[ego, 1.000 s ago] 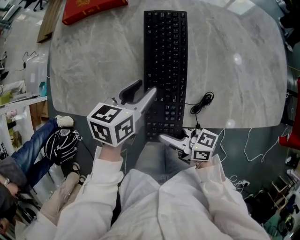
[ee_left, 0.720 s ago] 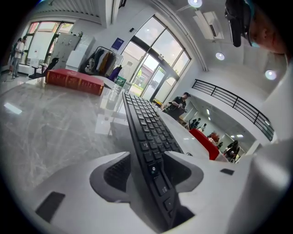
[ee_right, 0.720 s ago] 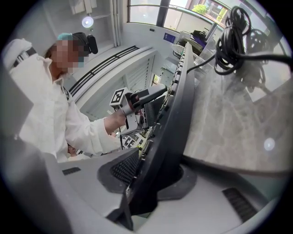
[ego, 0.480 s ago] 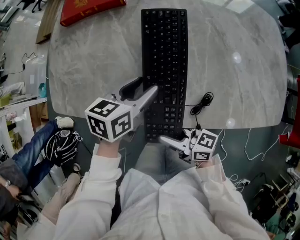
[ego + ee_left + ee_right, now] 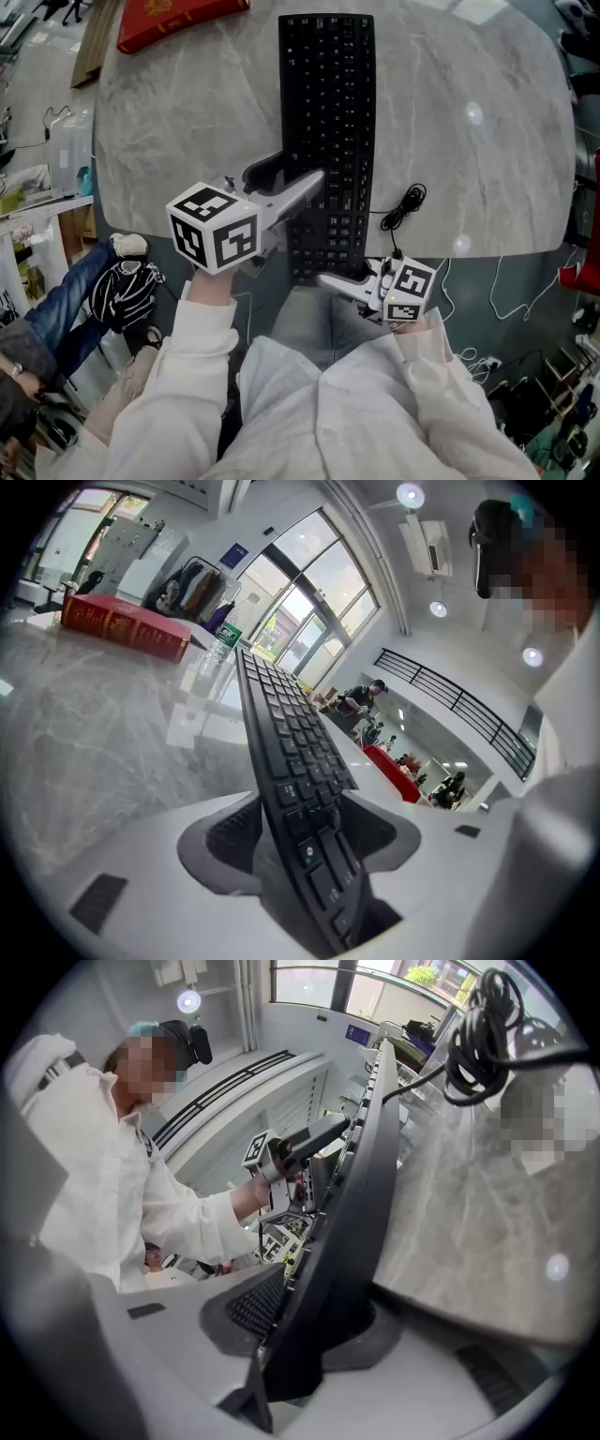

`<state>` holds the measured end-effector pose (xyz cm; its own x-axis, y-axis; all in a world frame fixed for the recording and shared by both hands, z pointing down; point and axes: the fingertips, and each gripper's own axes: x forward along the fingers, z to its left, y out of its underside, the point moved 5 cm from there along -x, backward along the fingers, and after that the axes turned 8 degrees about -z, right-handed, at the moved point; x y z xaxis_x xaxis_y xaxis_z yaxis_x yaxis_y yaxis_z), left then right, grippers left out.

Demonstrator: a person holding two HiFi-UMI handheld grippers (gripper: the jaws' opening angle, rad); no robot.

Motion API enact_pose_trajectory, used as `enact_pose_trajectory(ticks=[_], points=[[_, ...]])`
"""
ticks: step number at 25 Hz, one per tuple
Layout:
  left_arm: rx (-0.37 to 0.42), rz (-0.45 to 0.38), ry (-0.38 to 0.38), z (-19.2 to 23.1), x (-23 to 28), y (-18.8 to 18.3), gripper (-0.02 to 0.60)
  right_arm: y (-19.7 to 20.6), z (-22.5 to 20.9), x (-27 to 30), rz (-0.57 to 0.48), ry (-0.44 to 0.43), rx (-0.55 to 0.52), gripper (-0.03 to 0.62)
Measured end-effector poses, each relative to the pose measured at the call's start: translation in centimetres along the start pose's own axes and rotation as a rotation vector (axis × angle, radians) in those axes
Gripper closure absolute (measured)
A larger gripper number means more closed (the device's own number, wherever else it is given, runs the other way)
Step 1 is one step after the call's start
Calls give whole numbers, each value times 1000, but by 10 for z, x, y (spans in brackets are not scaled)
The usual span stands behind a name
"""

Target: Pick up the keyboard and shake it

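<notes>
Open-plan office/lab hall w/ big windows (image 5: 292,602), mezzanine railing (image 5: 450,701), ceiling spots (image 5: 410,494).

Grey marble table (image 5: 169,122) under round ceiling lights (image 5: 410,494), tall windows (image 5: 302,611) behind

Your keyboard (image 5: 328,112): black plastic, matt. Surface (image 5: 469,169): grey marble look, polished, catching lights. Your left gripper (image 5: 292,178), right gripper (image 5: 342,274): smooth pale-grey plastic, dark ribbed pads (image 5: 230,832). Sleeves (image 5: 206,375): white cloth. Red book (image 5: 178,19): glossy cover.
</notes>
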<state>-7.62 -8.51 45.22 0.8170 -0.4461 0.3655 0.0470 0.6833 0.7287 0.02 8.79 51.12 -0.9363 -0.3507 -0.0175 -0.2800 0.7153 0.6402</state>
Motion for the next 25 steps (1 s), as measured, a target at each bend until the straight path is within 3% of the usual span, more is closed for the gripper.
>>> enact_pose_trajectory(ticks=[11,19,25], points=[[-47,21,128,-2,2,-10,331,-3,3,1,4,-6,-21,463],[-136,113,266,-14,7,3,331,3,1,6,61,-21,-21,464],[-176,163,301,-16,5,9,333,3,0,12,75,-22,-22,464]])
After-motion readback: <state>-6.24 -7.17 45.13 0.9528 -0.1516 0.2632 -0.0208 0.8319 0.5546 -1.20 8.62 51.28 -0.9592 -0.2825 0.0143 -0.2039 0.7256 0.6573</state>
